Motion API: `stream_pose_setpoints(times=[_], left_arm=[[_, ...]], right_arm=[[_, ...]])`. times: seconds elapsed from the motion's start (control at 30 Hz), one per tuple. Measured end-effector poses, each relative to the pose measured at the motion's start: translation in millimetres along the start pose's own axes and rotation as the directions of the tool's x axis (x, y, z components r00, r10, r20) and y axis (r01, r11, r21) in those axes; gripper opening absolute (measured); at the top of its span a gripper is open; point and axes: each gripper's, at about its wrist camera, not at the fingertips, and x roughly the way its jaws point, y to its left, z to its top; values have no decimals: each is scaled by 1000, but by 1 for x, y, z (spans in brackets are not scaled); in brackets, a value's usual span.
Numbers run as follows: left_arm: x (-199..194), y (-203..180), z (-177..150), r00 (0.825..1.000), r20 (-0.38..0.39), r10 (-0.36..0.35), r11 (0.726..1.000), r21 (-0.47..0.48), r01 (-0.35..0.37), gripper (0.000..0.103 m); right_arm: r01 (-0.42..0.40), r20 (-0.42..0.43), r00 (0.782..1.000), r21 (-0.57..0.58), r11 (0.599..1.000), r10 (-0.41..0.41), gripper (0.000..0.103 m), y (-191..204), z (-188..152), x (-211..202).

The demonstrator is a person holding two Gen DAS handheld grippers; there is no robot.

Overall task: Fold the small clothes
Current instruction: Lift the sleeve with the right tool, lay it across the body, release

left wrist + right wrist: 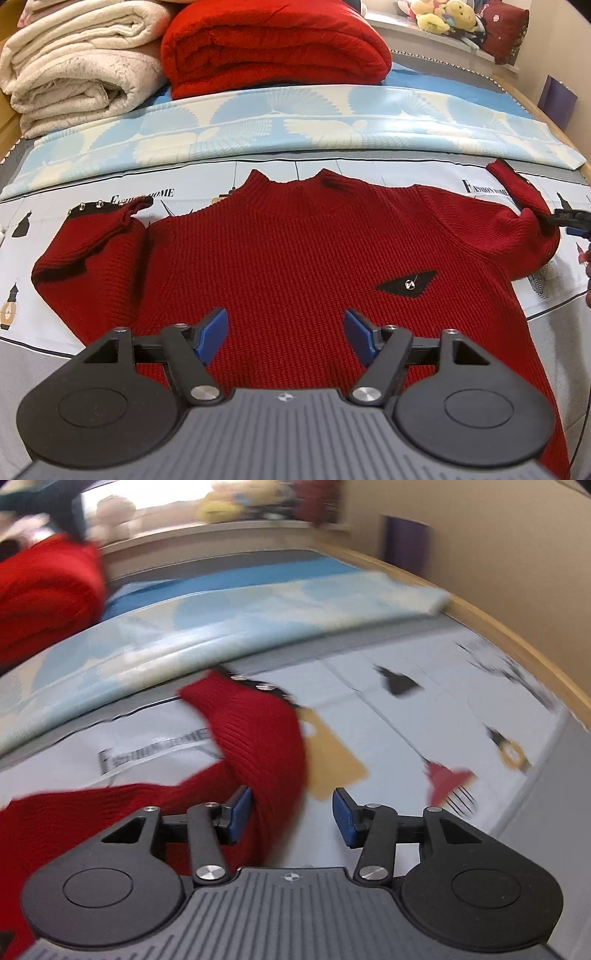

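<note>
Both grippers stand spread with nothing pinched. Left gripper (pixel 282 338) hovers over the lower front of the red sweater (pixel 295 251), which lies flat, face up, on the printed bed sheet (pixel 443 177). Right gripper (pixel 291 816) sits at the sweater's sleeve (pixel 258 731), its left pad (pixel 242 812) touching the knit, the other pad clear of it. That sleeve lies bent, the buttoned cuff (pixel 258 685) turned up toward the folded quilt (pixel 221 627). Risk, as I judge it: with the sleeve loose and crooked, the next fold may trap a bunched elbow, or a single-layer pinch may drag the whole body askew on the smooth sheet.
</note>
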Motion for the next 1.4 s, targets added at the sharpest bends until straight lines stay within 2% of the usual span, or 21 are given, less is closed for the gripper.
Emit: stream_pose_setpoints(times=[0.13, 0.47, 0.53, 0.57, 0.6, 0.63, 0.67, 0.7, 0.77, 0.8, 0.83, 0.87, 0.97, 1.0, 1.07, 1.13, 1.2, 1.27, 1.33, 1.37, 1.4], left_arm=[[3, 4, 1, 1000, -7, 3, 1000, -12, -3, 75], [6, 4, 6, 1000, -19, -1, 1000, -17, 0, 75], [6, 4, 6, 1000, -19, -2, 1000, -19, 2, 75], [6, 3, 6, 1000, -19, -4, 1000, -19, 3, 75], [6, 3, 6, 1000, -19, -6, 1000, -19, 5, 75], [6, 2, 6, 1000, -19, -7, 1000, -18, 7, 75], [7, 2, 7, 1000, -21, -9, 1000, -17, 8, 75], [8, 1, 7, 1000, -22, -10, 1000, -16, 10, 75], [8, 2, 7, 1000, -24, -14, 1000, -13, 14, 75], [8, 0, 7, 1000, -23, -15, 1000, -14, 15, 75], [8, 0, 7, 1000, -23, -17, 1000, -15, 17, 75], [8, 0, 7, 1000, -23, -19, 1000, -15, 18, 75], [8, -1, 7, 999, -26, -19, 1000, -13, 19, 75], [8, 0, 7, 999, -27, -18, 1000, -13, 18, 75], [8, 1, 6, 999, -29, -15, 1000, -14, 15, 75], [9, 3, 6, 999, -31, -12, 1000, -16, 11, 75], [9, 5, 6, 999, -33, -8, 1000, -16, 8, 75], [9, 6, 5, 999, -35, -6, 1000, -15, 5, 75], [9, 8, 5, 999, -35, -5, 1000, -18, 5, 75], [9, 9, 6, 999, -34, -4, 1000, -20, 4, 75], [8, 10, 6, 999, -32, -4, 1000, -24, 3, 75]], right_arm=[[-8, 14, 1000, -133, 991, 10, 50, 17, -1, 8], [41, 12, 999, -184, 982, -40, 50, 21, -1, 40], [56, 28, 998, -142, 988, -52, 32, 13, 1, 41], [54, 42, 998, -62, 997, -52, 11, 3, 4, 39], [20, 65, 998, 90, 996, -25, 11, -16, 7, 36], [-70, 98, 994, 345, 936, 38, 11, -48, 6, 32], [-110, 109, 992, 518, 848, 62, 11, -72, -2, 32], [-88, 75, 996, 651, 754, 52, 11, -91, -14, 35], [-11, -16, 999, 760, 650, 36, 11, -110, -39, 44], [-2, -37, 998, 786, 618, 51, 10, -114, -50, 47], [-26, -14, 998, 802, 596, 62, 10, -117, -55, 46], [-22, -20, 998, 793, 608, 62, 11, -116, -51, 46], [-38, -6, 998, 730, 682, 63, 29, -108, -35, 44], [-23, -11, 999, 686, 727, 42, 41, -105, -29, 44], [68, -56, 997, 528, 846, -46, 51, -91, -14, 48], [99, -45, 995, 370, 924, -89, 51, -79, -5, 52], [129, -15, 992, 197, 972, -129, 51, -66, -1, 54], [147, 24, 989, 73, 986, -149, 51, -56, 0, 55], [190, 56, 980, -21, 982, -188, 49, -46, -2, 56], [202, 83, 976, -28, 979, -200, 42, -46, -2, 53], [201, 104, 975, -15, 980, -198, 28, -46, 1, 49]])
